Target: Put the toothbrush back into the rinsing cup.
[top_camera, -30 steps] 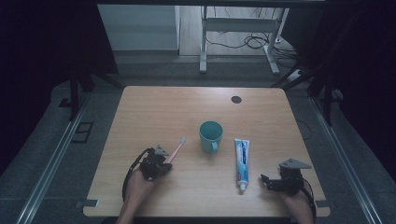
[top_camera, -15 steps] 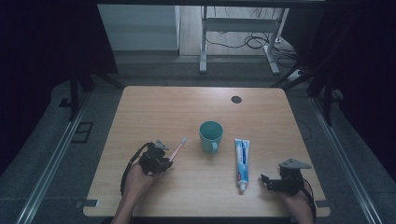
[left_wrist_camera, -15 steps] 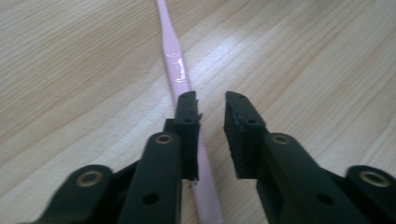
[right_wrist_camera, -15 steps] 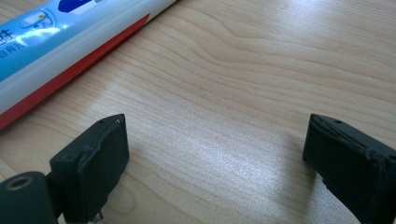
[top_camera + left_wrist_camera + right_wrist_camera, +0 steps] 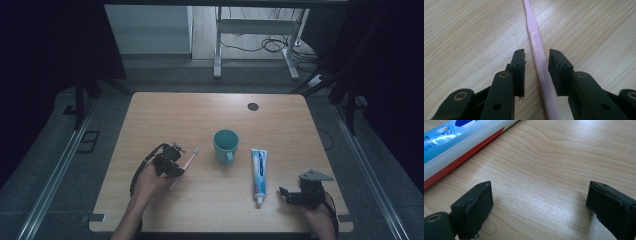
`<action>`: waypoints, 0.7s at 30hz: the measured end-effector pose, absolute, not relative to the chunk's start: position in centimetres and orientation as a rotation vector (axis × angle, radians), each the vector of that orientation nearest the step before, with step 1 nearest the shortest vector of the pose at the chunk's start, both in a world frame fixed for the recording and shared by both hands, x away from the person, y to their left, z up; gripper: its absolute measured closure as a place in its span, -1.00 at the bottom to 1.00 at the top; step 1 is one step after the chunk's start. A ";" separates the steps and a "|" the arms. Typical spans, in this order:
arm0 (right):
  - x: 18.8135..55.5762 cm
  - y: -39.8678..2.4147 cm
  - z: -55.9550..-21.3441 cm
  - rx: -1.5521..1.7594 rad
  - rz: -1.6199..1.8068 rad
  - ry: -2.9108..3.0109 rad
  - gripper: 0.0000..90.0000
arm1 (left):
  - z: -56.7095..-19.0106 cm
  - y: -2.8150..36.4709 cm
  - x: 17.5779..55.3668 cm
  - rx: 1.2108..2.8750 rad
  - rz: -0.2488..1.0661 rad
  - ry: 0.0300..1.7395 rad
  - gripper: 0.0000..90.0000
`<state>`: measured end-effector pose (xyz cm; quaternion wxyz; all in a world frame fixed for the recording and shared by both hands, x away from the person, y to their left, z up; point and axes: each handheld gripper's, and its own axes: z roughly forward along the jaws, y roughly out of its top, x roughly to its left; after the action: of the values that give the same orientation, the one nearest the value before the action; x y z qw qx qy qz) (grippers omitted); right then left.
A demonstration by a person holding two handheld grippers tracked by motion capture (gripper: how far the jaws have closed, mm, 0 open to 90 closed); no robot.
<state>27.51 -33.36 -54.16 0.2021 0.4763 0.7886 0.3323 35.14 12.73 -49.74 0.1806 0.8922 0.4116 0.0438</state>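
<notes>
A pink toothbrush (image 5: 189,160) lies on the wooden table (image 5: 165,115), left of a teal cup (image 5: 225,145). My left gripper (image 5: 178,167) sits low over its handle, open. In the left gripper view the toothbrush (image 5: 531,27) runs between the two jaws of the left gripper (image 5: 537,52), with a narrow gap on each side. A blue and white toothpaste tube (image 5: 259,169) lies right of the cup, cap toward me. My right gripper (image 5: 283,194) rests near the front right, open wide (image 5: 539,187) over bare wood, with the toothpaste tube (image 5: 454,137) just beyond its left jaw.
A small black round disc (image 5: 253,106) is set into the table near its far edge. Beyond the table are a metal frame and cables on the floor. The table's front edge is close under both hands.
My left gripper has edged forward along the toothbrush handle. The right gripper, cup and toothpaste have stayed put.
</notes>
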 end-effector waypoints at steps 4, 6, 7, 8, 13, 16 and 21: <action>27.5 -33.4 -54.2 1.330 0.928 2.202 -0.85 | -49.7 12.2 35.9 2.560 0.088 1.191 0.46; 27.5 -33.4 -54.2 1.330 0.928 2.202 -0.85 | -49.7 12.0 36.2 2.572 0.079 1.197 0.46; 27.5 -33.4 -54.2 1.329 0.928 2.202 -0.85 | -49.7 11.9 36.3 2.581 0.068 1.204 0.46; 27.5 -33.4 -54.2 1.330 0.928 2.202 -0.85 | -49.7 11.8 36.5 2.587 0.063 1.211 0.46; 27.5 -33.4 -54.2 1.330 0.928 2.202 -0.85 | -49.5 11.4 37.2 2.627 0.036 1.236 0.45; 27.5 -33.4 -54.2 1.329 0.928 2.202 -0.85 | -49.4 11.0 37.5 2.647 0.022 1.248 0.45; 27.5 -33.4 -54.2 1.328 0.928 2.204 -0.85 | -49.5 10.5 38.1 2.676 0.003 1.271 0.45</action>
<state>27.52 -33.37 -54.16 0.2018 0.4756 0.7891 0.3323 38.06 10.45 -49.48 0.0895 0.8996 0.4274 0.0011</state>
